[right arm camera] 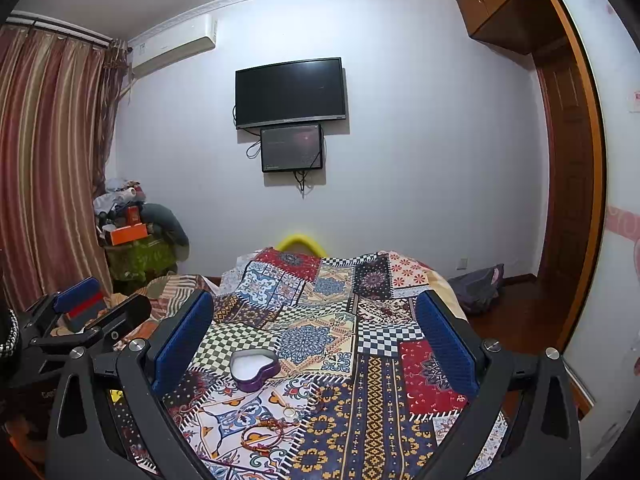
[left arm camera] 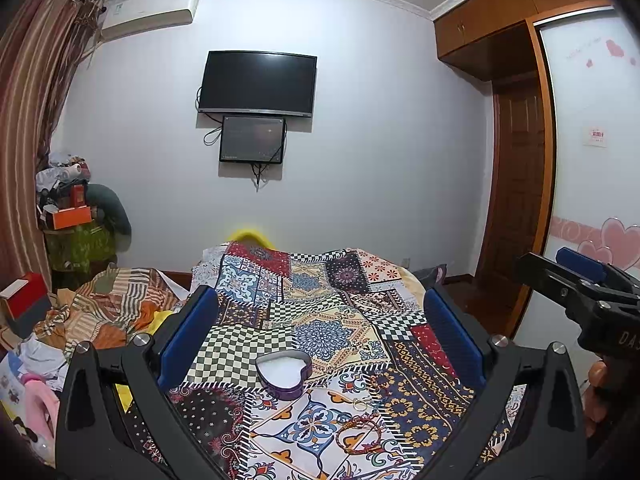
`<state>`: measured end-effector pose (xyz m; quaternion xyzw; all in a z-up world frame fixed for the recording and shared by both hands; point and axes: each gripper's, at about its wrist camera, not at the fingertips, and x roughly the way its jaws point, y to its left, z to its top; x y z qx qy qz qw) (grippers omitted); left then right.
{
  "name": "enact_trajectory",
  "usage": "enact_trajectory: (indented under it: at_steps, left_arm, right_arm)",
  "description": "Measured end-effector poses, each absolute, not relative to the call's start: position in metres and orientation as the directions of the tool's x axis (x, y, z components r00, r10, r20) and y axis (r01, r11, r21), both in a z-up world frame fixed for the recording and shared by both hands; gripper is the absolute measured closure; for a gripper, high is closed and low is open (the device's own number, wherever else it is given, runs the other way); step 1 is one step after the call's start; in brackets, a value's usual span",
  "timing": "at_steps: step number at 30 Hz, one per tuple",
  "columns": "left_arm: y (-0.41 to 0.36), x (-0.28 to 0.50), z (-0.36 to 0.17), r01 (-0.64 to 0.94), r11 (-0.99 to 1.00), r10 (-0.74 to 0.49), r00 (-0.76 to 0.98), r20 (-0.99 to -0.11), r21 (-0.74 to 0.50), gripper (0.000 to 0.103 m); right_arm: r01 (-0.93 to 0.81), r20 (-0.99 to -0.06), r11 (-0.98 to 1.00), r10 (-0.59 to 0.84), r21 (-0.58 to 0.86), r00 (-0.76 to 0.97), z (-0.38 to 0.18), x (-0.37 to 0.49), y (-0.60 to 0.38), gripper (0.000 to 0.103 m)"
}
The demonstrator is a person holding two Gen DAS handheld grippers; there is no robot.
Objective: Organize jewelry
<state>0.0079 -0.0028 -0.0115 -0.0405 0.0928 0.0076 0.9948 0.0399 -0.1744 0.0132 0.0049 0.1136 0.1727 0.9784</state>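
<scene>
A purple heart-shaped box (left arm camera: 283,374) with a white lining lies open on the patchwork cloth (left arm camera: 328,316); it also shows in the right wrist view (right arm camera: 255,368). Nearer to me lie a red braided bracelet (left arm camera: 358,436) and a small ring (left arm camera: 362,403), seen in the right wrist view as bracelet (right arm camera: 266,436) and ring (right arm camera: 289,412). My left gripper (left arm camera: 318,332) is open and empty above the box. My right gripper (right arm camera: 314,334) is open and empty, to the right of the left one.
The cloth (right arm camera: 360,320) covers a table. A heap of striped bedding (left arm camera: 112,308) and boxes lies at the left. A cluttered stand (left arm camera: 76,216) is in the far left corner. A wardrobe (left arm camera: 580,160) and door are at the right.
</scene>
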Motion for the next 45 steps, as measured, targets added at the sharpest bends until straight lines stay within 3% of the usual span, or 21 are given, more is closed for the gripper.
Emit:
enact_trajectory:
  at_steps: [18,26,31,33,38,45]
  left_arm:
    - [0.0,0.022,-0.022,-0.036,0.997,0.019,0.977,-0.213,-0.074,0.0]
    - [0.017,0.062,-0.056,-0.098,0.991,0.06,0.928,-0.367,-0.086,0.0]
    - [0.024,0.093,-0.096,-0.112,0.992,0.068,0.861,-0.504,-0.058,0.012]
    - [0.025,0.105,-0.112,-0.099,0.994,0.056,0.83,-0.556,-0.048,0.015]
    - [0.02,0.121,-0.148,-0.027,0.998,-0.014,0.746,-0.666,-0.051,0.029]
    - [0.001,0.13,-0.178,0.063,0.995,-0.097,0.675,-0.732,-0.073,0.037]
  right_arm:
    - [-0.332,-0.269,0.942,0.331,0.042,0.905,0.007,0.053,-0.171,0.003]
    - [-0.302,-0.39,0.953,0.286,0.02,0.875,-0.032,0.087,-0.169,0.003]
    - [-0.297,-0.496,0.954,0.24,-0.038,0.835,-0.068,0.11,-0.166,0.003]
    - [-0.306,-0.546,0.95,0.225,-0.061,0.807,-0.086,0.117,-0.164,0.006]
    - [-0.359,-0.642,0.933,0.261,-0.024,0.721,-0.106,0.125,-0.164,0.027]
    - [-0.383,-0.7,0.923,0.29,0.025,0.653,-0.121,0.131,-0.168,0.043]
